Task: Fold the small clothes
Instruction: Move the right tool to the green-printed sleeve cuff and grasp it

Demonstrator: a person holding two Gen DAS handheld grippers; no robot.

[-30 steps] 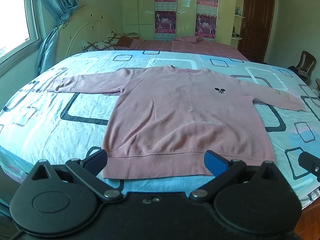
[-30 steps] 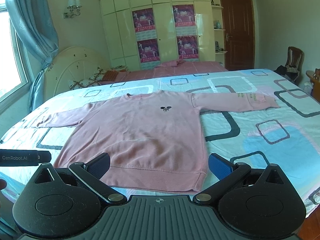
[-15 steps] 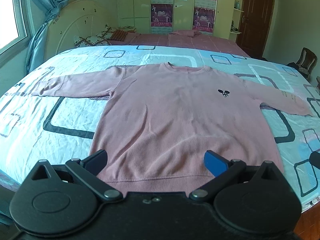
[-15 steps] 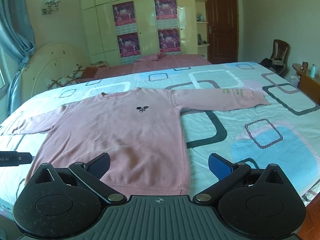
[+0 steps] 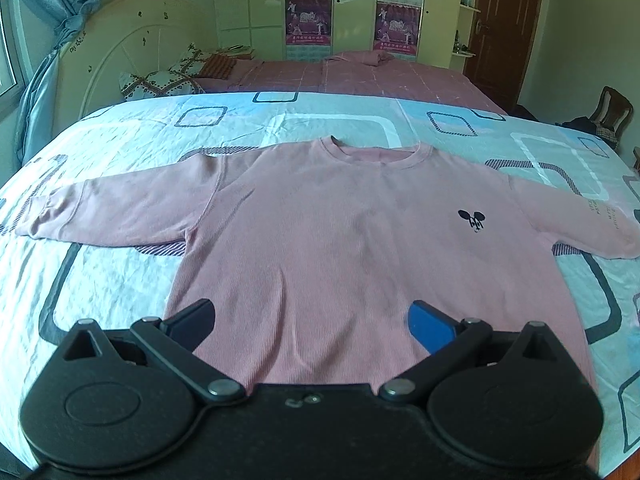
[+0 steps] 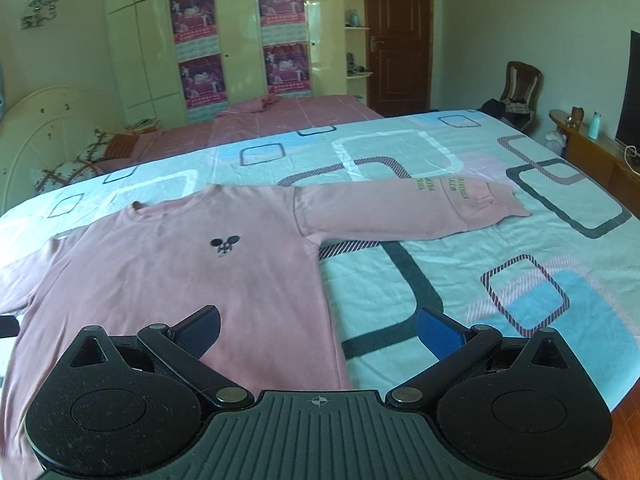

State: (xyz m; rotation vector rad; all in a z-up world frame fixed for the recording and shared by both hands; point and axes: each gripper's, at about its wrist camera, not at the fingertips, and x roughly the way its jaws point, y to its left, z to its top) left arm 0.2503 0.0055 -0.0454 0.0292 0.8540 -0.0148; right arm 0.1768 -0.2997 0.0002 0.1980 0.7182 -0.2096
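Note:
A pink long-sleeved sweater (image 5: 340,240) lies flat and face up on the bed, both sleeves spread out sideways, a small black mouse logo (image 5: 472,220) on its chest. My left gripper (image 5: 310,324) hovers open over the sweater's lower body, nothing between its fingers. In the right wrist view the same sweater (image 6: 180,272) fills the left half, its printed sleeve (image 6: 420,208) stretching to the right. My right gripper (image 6: 318,330) is open above the sweater's right side edge, holding nothing. The hem is hidden behind both gripper bodies.
The bed sheet (image 6: 500,272) is pale blue with dark rounded squares. A second bed with a pink cover (image 5: 340,76) stands behind. A white headboard (image 5: 132,48) and pillows are at the left, a chair (image 6: 520,88) and wooden sideboard (image 6: 592,152) at the right.
Both grippers have moved forward over the sweater, so its hem has slid out of sight under them. The right gripper has also shifted right toward the sleeve. Both stay open.

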